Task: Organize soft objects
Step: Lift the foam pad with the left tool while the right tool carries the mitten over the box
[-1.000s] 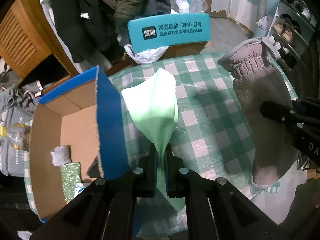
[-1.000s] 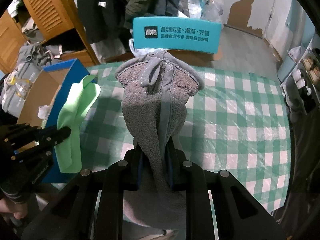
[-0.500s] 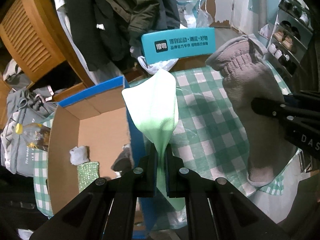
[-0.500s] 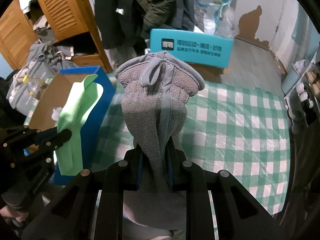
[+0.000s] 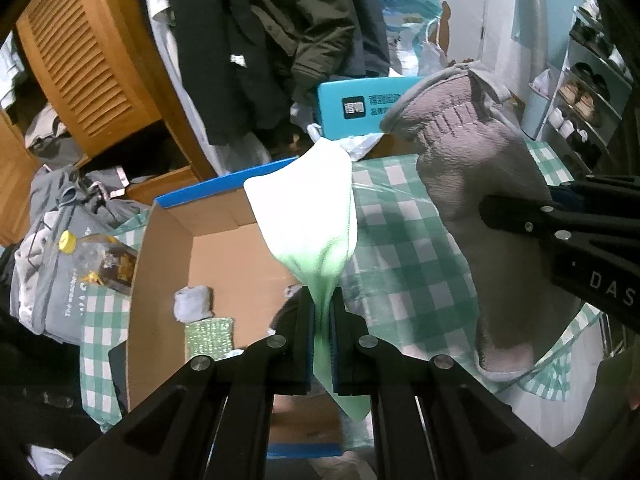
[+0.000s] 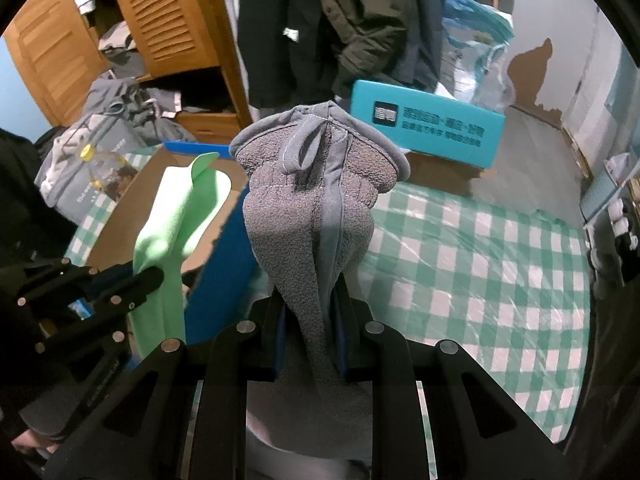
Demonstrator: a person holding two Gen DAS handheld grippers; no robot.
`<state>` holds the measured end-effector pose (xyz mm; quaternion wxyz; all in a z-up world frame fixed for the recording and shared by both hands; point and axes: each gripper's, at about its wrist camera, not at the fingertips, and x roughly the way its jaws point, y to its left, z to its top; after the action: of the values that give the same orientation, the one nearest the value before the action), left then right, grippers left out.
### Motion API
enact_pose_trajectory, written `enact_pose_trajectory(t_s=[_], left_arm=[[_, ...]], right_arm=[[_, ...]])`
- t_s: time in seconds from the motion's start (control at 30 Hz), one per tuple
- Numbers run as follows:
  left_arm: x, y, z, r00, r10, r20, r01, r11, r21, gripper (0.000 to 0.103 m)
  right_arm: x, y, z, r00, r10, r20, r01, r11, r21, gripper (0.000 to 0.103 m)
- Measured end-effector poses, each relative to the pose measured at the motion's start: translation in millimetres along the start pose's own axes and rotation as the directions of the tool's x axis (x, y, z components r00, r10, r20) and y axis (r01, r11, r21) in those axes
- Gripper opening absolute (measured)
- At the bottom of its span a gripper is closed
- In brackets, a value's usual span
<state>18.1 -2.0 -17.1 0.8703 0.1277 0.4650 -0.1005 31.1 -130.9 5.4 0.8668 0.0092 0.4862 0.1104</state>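
My left gripper point(image 5: 322, 300) is shut on a pale green cloth point(image 5: 308, 208), which stands up from the jaws over the right wall of an open cardboard box point(image 5: 240, 256) with blue outer sides. A balled grey sock point(image 5: 193, 303) and a glittery green pad point(image 5: 209, 338) lie in the box. My right gripper point(image 6: 308, 292) is shut on a grey fleece glove point(image 6: 316, 200), held in the air over the green-checked table point(image 6: 480, 260) just right of the box's blue wall point(image 6: 236, 264). The green cloth point(image 6: 172, 232) hangs close beside the glove on its left.
A teal carton point(image 6: 428, 128) stands past the table's far edge. Dark coats point(image 5: 280, 40) and a wooden louvred cupboard point(image 5: 80, 60) are behind it. A grey bag point(image 5: 52, 280) with a bottle sits left of the box. A shoe rack point(image 5: 580, 100) is at the right.
Both grippers have risen and shifted left with their cloths. The green cloth, earlier over the table beside the box, now stands over the box's wall and more of the box's inside shows.
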Motion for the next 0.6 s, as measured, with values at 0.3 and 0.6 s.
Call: enact_pose_trajectory(t_s=[0.3,0.6], left_arm=[[-5.9,27.3,-6.1,0.999,0.036,0.014,-0.035,0.999,-0.035,0.006],[-3.1,51.7,-14.2,0.998,0.055,0.006,-0.055,0.996,-0.071,0.006]], right_arm=[[7.8,30.1,11.6,1.000,0.019,-0.006,-0.019,0.999,-0.044,0.018],[17.1,54.0,21.1,0.999,0.040,-0.017,-0.042,0.997,-0.072,0.018]])
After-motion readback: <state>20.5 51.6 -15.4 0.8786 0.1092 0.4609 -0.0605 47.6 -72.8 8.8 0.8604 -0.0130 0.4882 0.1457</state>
